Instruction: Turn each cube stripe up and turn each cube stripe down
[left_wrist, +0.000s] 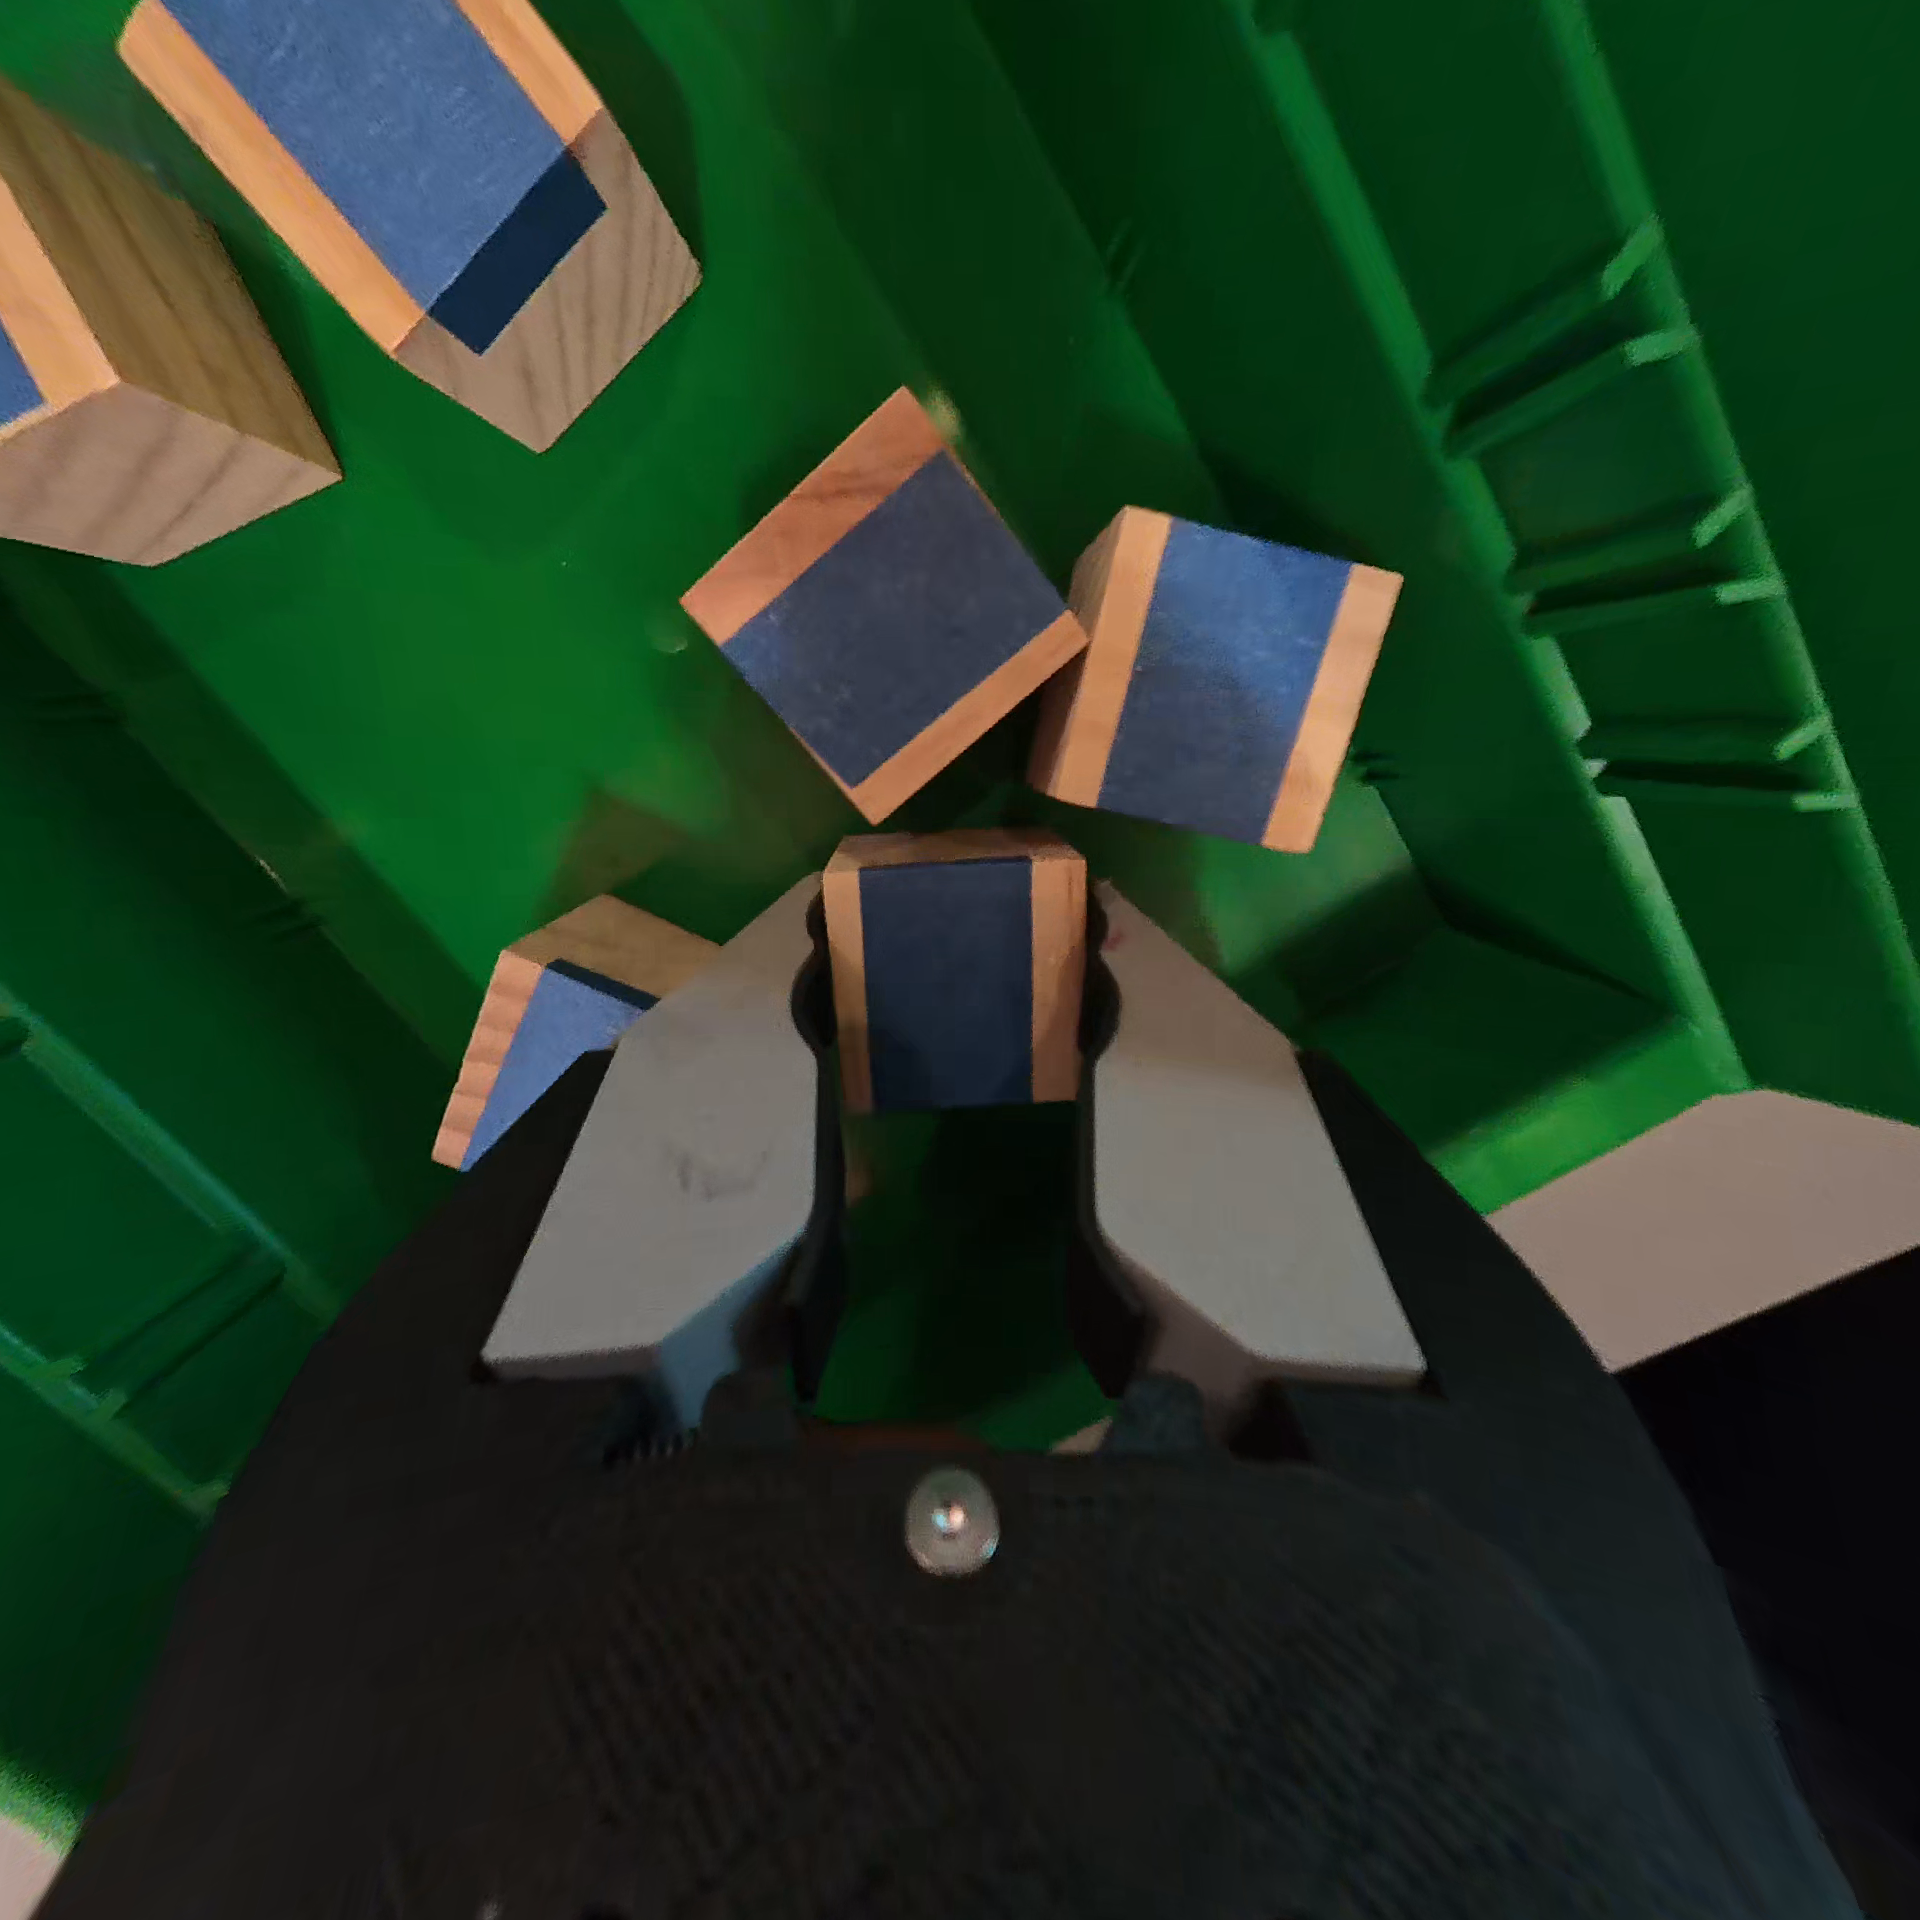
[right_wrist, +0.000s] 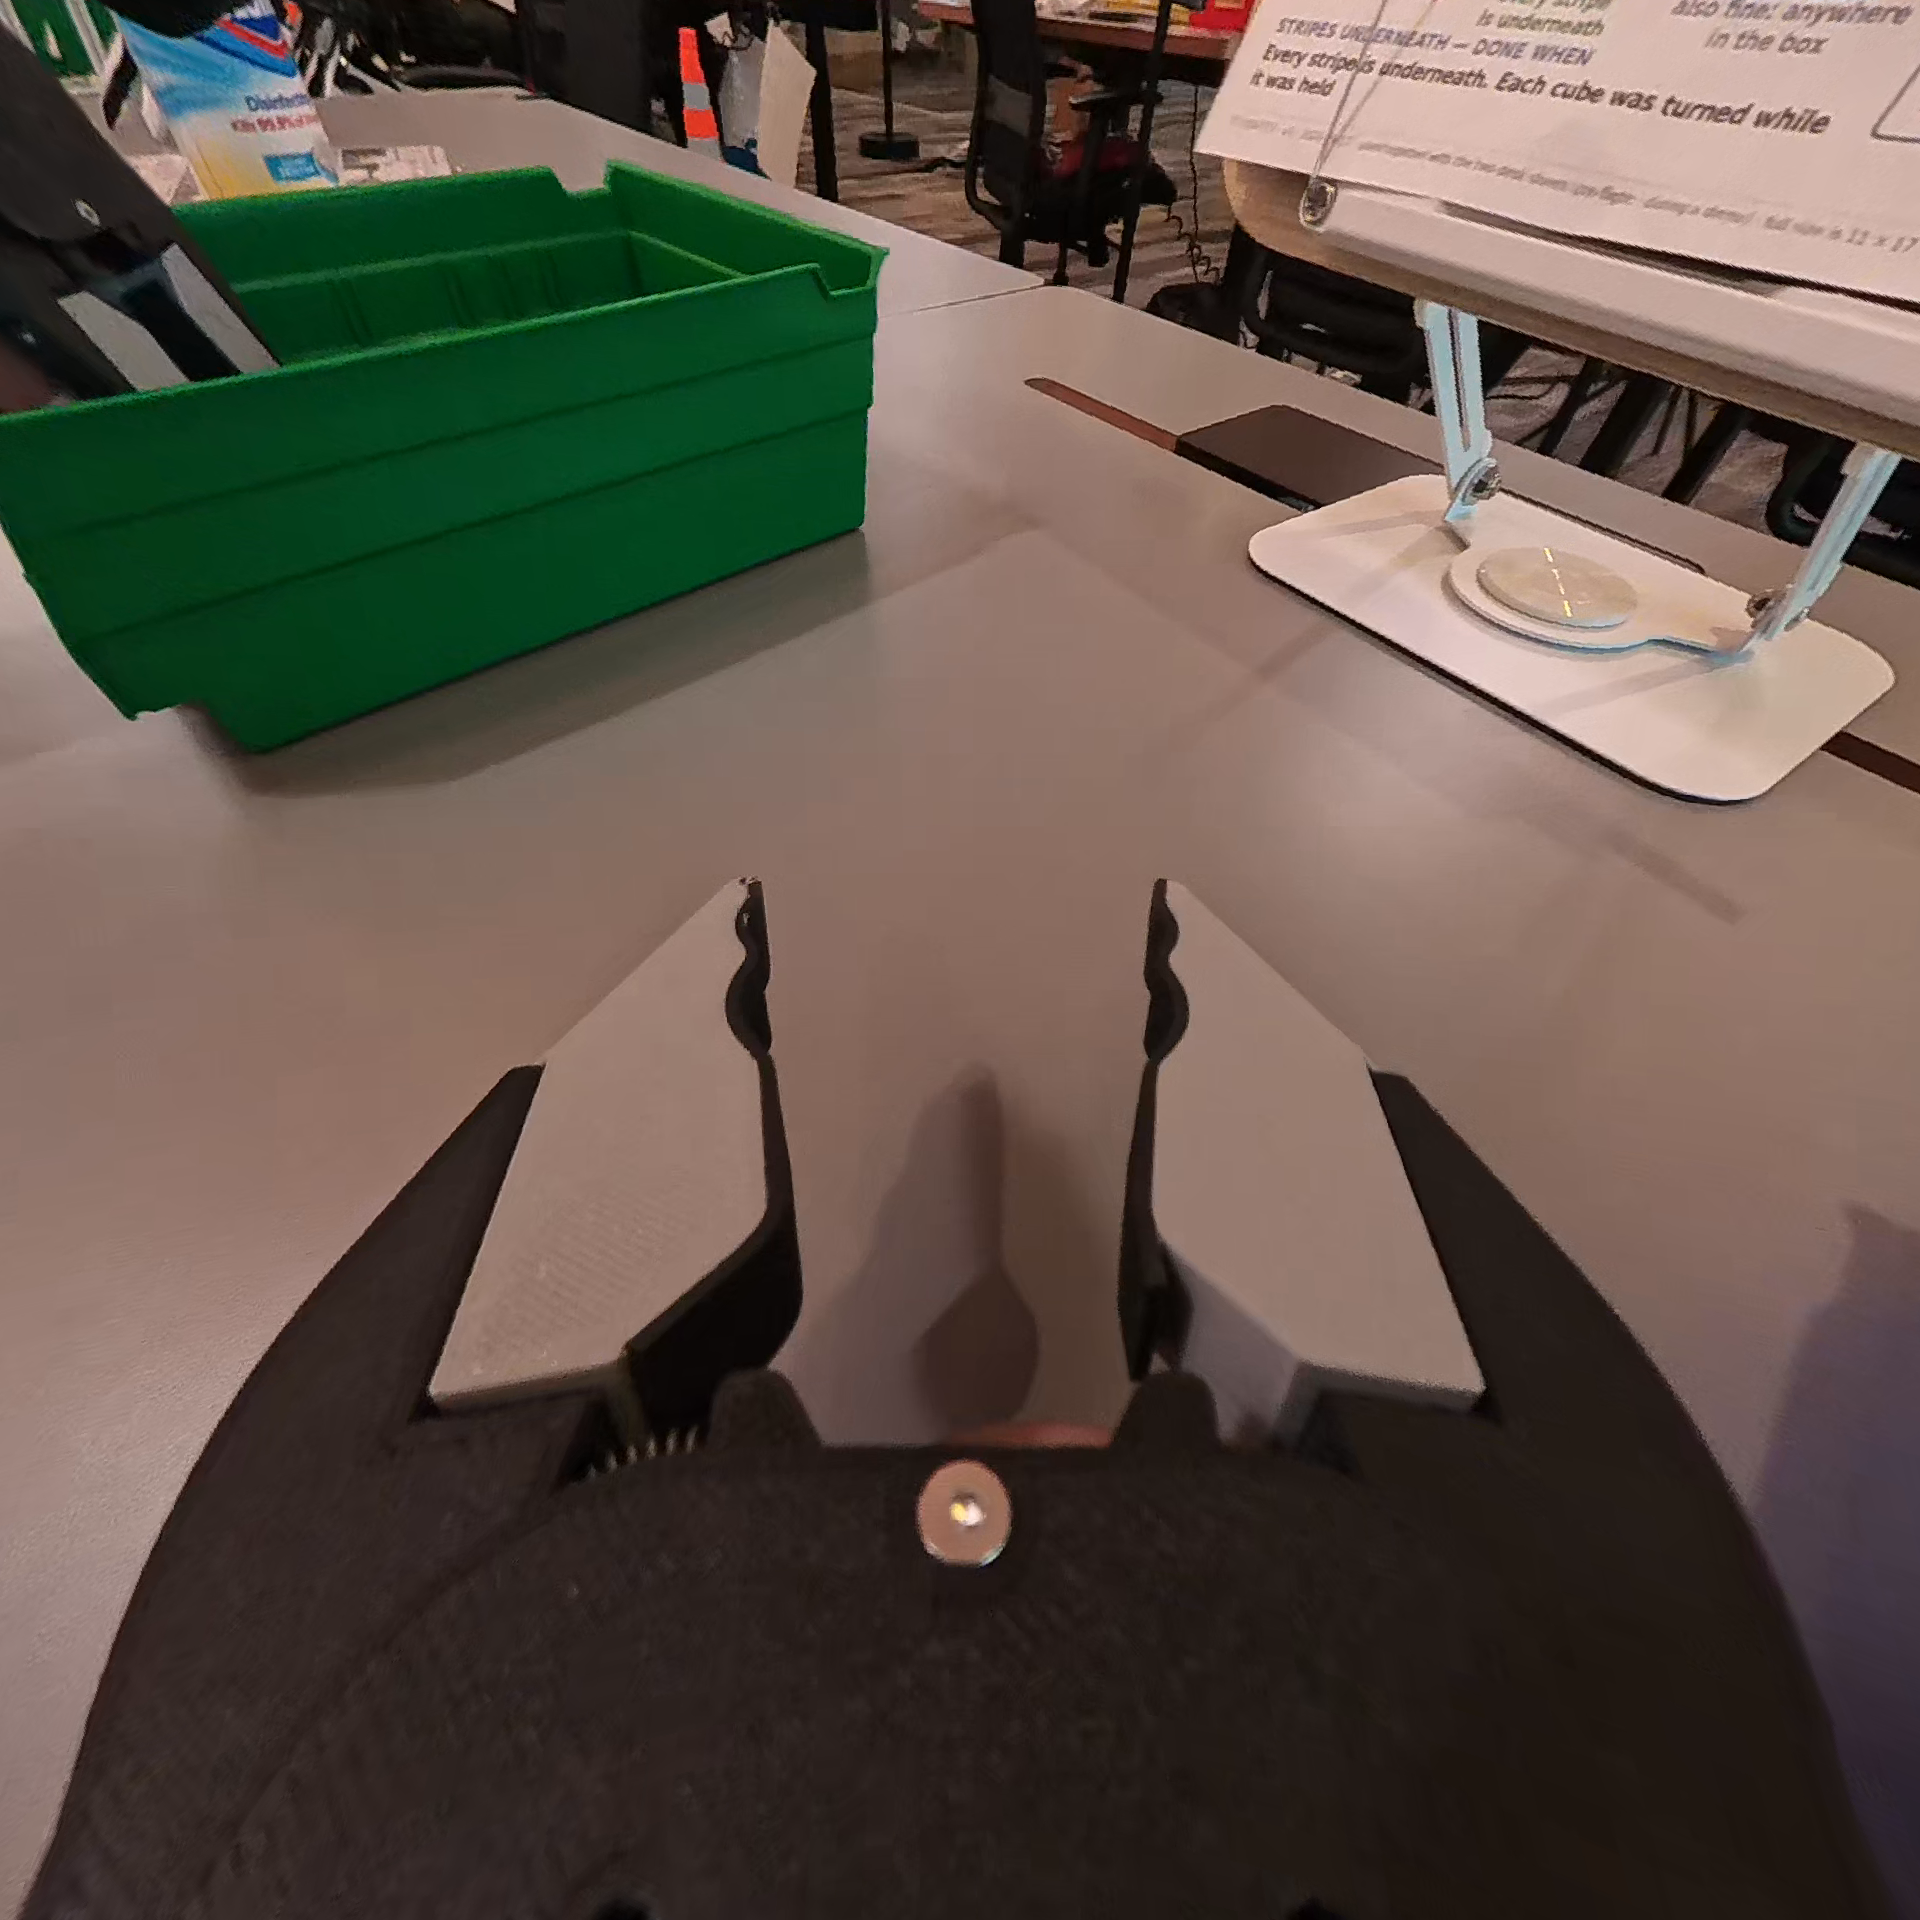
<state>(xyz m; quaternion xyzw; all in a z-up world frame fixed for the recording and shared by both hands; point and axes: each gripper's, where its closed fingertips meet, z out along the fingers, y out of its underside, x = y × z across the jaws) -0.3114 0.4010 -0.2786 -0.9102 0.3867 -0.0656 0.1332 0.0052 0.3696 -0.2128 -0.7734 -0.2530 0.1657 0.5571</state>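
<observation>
In the left wrist view my left gripper (left_wrist: 954, 935) is shut on a wooden cube (left_wrist: 951, 977) with a blue stripe that faces the camera, inside the green bin (left_wrist: 468, 665). Several other blue-striped wooden cubes lie on the bin floor: two (left_wrist: 883, 608) (left_wrist: 1216, 675) just beyond the held one, stripes up, one (left_wrist: 540, 1023) beside my left finger, and two bigger-looking ones (left_wrist: 405, 187) (left_wrist: 135, 416) at the upper left. My right gripper (right_wrist: 956, 904) is open and empty over the grey table (right_wrist: 1039, 779), to the right of the bin (right_wrist: 447, 468).
The bin's ribbed wall (left_wrist: 1621, 582) rises close on the right of the held cube. In the right wrist view a white stand (right_wrist: 1569, 623) holding a printed sheet (right_wrist: 1621, 114) sits at the right. The left gripper's body (right_wrist: 94, 260) reaches into the bin. Chairs stand beyond the table.
</observation>
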